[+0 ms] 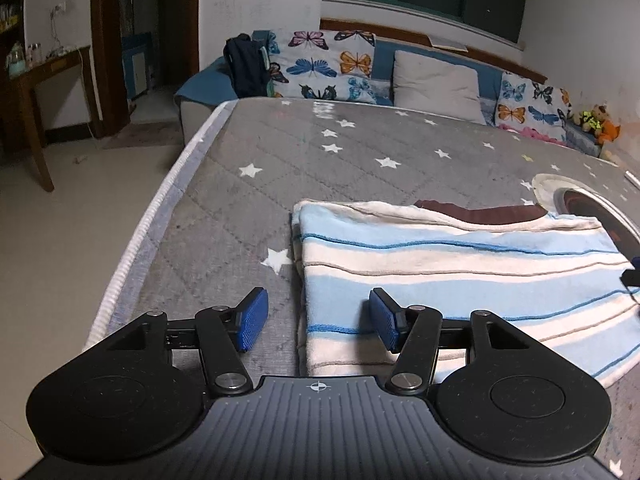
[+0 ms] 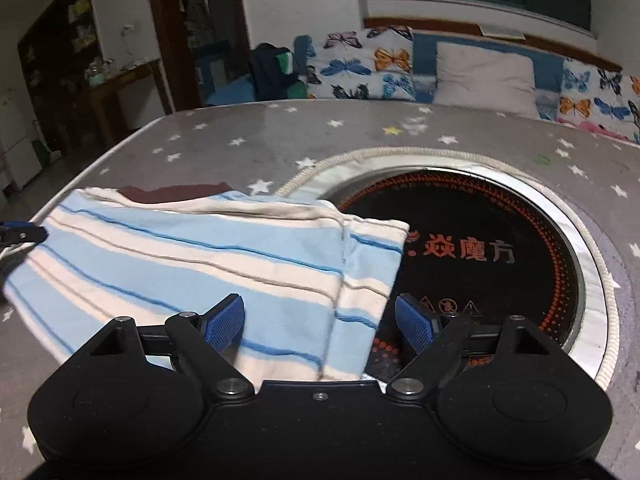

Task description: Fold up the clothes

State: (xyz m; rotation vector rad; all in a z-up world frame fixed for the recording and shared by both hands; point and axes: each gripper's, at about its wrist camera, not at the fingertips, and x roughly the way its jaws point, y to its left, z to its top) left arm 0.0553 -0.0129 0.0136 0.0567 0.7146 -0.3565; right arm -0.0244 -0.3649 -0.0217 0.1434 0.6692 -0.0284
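Observation:
A folded striped garment [image 1: 460, 276], light blue and cream with a dark maroon part at its far edge, lies flat on the grey star-patterned table cover [image 1: 320, 160]. My left gripper [image 1: 319, 319] is open and empty, straddling the garment's near left edge. In the right wrist view the same garment [image 2: 208, 268] lies with its right end over the round black cooktop [image 2: 480, 256]. My right gripper [image 2: 319, 322] is open and empty, just in front of the garment's near right corner. The left gripper's tip [image 2: 20, 234] shows at the left edge.
The table's left edge [image 1: 132, 248] drops to a tiled floor. The round cooktop [image 1: 588, 208] has a metal rim. A sofa with butterfly cushions [image 1: 320, 64] and a grey pillow [image 1: 436, 84] stands behind. A wooden side table [image 1: 28, 80] is at far left.

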